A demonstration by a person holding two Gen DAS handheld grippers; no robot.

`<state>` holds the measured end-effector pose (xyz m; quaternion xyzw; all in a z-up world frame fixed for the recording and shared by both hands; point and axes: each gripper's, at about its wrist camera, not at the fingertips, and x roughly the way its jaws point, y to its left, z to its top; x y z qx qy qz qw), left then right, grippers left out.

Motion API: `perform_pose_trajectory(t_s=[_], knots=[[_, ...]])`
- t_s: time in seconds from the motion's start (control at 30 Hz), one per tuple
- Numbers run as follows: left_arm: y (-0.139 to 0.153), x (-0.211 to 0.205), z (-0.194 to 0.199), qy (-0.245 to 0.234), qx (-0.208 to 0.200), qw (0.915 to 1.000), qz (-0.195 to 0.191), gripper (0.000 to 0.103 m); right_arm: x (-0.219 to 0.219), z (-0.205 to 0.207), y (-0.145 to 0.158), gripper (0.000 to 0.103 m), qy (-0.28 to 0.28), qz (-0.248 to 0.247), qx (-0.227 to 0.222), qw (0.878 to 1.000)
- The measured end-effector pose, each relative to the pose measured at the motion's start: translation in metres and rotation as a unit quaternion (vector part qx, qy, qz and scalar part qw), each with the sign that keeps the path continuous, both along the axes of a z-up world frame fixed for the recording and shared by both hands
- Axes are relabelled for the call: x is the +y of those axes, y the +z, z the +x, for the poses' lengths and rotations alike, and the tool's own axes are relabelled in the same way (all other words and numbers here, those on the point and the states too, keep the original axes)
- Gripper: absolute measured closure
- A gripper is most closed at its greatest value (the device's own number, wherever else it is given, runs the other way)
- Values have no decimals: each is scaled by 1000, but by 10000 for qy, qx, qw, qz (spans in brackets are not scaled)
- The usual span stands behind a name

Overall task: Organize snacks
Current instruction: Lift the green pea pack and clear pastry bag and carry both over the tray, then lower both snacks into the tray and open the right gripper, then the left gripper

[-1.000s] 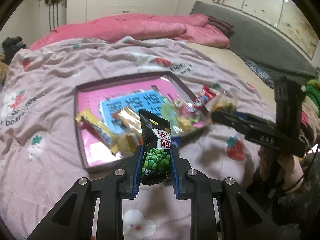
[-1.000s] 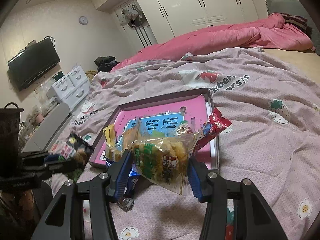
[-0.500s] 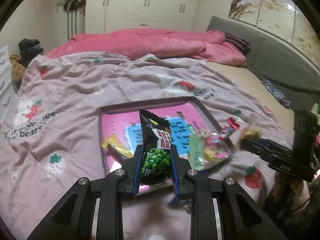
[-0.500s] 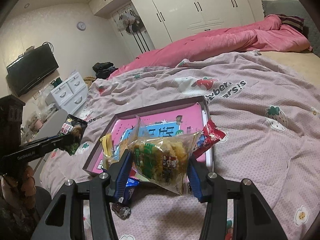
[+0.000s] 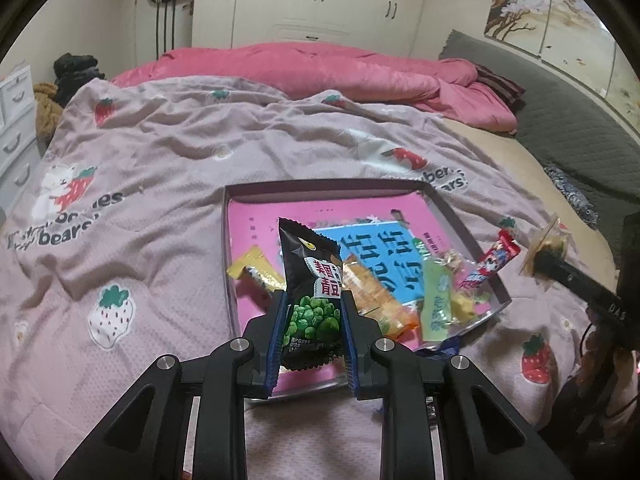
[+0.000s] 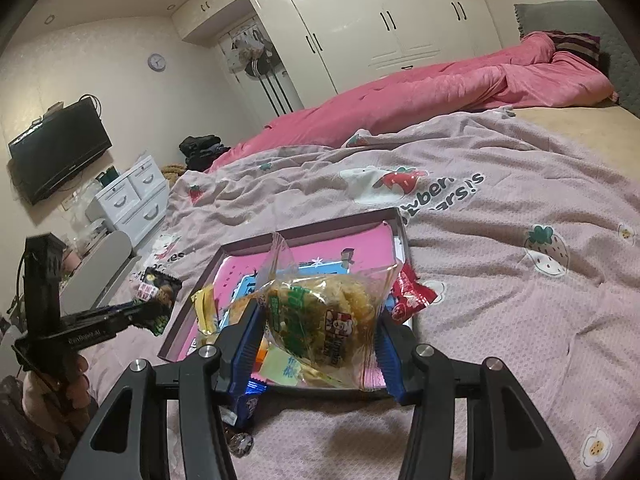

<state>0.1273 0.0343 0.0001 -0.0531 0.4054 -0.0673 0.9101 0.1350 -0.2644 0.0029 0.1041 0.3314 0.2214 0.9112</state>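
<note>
left wrist: jaws clamp black green-pea packet (image 5: 311,304), red-white label; right jaws grip clear crisp bag (image 6: 324,320).

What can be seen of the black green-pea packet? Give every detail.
The black green-pea packet is a small glossy foil pouch with crimped ends, green peas pictured low and a red-and-white label above. It stands upright, clamped at its sides by the left gripper, held above the near edge of the pink-lined tray.
</note>
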Motion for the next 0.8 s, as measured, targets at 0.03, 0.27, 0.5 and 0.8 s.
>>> perform_pose_trajectory(t_s=[0.03, 0.27, 0.5, 0.8], knots=[[-2, 0, 0, 13, -10, 10000, 44, 77, 1, 0, 0, 51, -8, -45, -9, 10000], [-14, -2, 4, 49, 123, 9998, 173, 77, 9, 6, -3, 51, 31, -212, -23, 9998], [-25, -4, 6, 40, 241, 9993, 288, 77, 24, 9, -8, 51, 215, -356, -4, 9991], [-33, -5, 9, 50, 359, 9989, 293, 77, 40, 15, -16, 51, 416, -520, 47, 9978]])
